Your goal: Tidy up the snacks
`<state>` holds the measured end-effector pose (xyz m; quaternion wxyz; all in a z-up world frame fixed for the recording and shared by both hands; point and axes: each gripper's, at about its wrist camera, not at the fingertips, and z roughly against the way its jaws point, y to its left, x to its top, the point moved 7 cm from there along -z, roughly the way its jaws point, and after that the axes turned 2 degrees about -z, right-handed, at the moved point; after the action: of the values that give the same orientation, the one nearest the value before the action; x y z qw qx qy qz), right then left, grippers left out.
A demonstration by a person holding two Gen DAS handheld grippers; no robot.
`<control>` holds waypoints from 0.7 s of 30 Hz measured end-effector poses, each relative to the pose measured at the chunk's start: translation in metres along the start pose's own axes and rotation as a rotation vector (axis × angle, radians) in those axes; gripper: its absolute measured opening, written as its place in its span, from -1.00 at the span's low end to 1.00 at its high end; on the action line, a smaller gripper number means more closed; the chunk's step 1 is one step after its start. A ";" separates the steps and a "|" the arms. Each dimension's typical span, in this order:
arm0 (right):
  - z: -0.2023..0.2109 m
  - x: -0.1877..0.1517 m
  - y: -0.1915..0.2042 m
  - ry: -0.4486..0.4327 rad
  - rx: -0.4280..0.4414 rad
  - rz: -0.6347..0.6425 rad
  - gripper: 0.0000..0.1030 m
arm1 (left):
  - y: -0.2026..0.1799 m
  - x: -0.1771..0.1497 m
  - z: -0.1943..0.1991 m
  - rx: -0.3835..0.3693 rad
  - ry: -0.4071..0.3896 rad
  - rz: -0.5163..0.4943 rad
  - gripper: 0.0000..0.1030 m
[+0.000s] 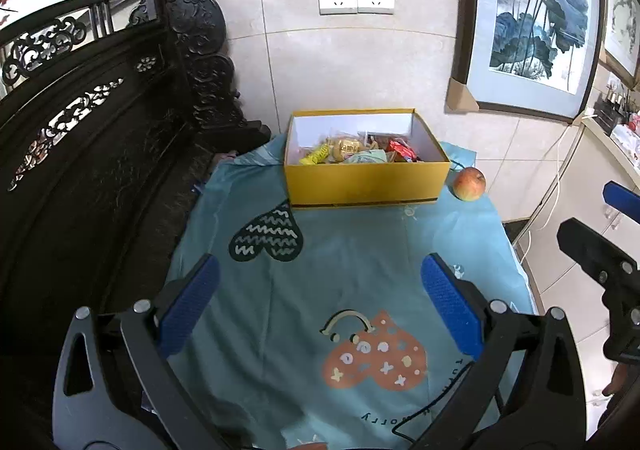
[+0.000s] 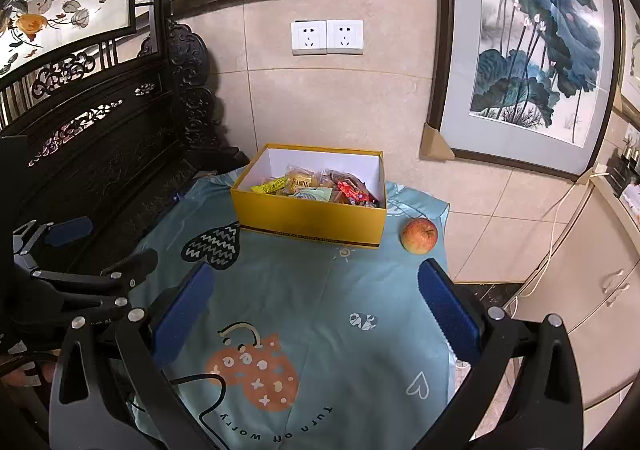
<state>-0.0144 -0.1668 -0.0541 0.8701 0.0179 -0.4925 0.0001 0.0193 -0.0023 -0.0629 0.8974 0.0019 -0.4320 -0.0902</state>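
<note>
1. The open yellow cardboard box [image 2: 310,216] of wrapped snacks [image 2: 316,186] is sitting at the far edge of the teal cloth-covered table [image 2: 320,310].
2. The red-yellow apple [image 2: 419,235] is lying loose near the far right corner, just beside the box.
3. Left gripper [image 1: 320,298] and right gripper [image 2: 318,300] are both hovering with fingers apart, gripping nothing.
4. Likely next: approach the apple squarely with the right gripper, closing gently.

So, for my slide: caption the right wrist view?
Open right gripper faces yellow cardboard box of snacks, red apple beside it.
</note>
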 end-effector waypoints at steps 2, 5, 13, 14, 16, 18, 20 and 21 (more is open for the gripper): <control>-0.001 0.001 0.001 0.000 -0.001 0.002 0.97 | -0.001 0.000 0.000 0.001 -0.002 -0.003 0.96; -0.002 0.001 0.001 0.002 -0.002 0.002 0.97 | -0.001 0.000 -0.003 0.001 0.006 0.003 0.96; -0.006 0.001 0.002 0.004 -0.003 0.001 0.97 | 0.001 0.002 -0.004 0.041 -0.024 -0.006 0.96; -0.006 0.001 0.002 0.004 -0.005 0.000 0.97 | 0.001 0.001 -0.004 0.039 -0.024 -0.008 0.96; -0.007 0.001 0.002 0.004 -0.004 -0.001 0.97 | 0.000 0.002 -0.004 0.045 -0.027 -0.007 0.96; -0.008 0.001 0.002 0.005 -0.004 0.001 0.97 | 0.002 0.002 -0.005 0.044 -0.021 0.001 0.96; -0.009 0.001 0.003 0.008 -0.004 0.002 0.97 | 0.004 0.002 -0.007 0.042 -0.012 0.016 0.96; -0.009 0.001 0.003 0.007 -0.006 -0.001 0.97 | 0.005 0.002 -0.008 0.041 -0.009 0.016 0.96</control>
<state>-0.0063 -0.1635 -0.0576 0.8720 0.0156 -0.4892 -0.0016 0.0270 0.0014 -0.0661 0.8959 0.0163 -0.4377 -0.0740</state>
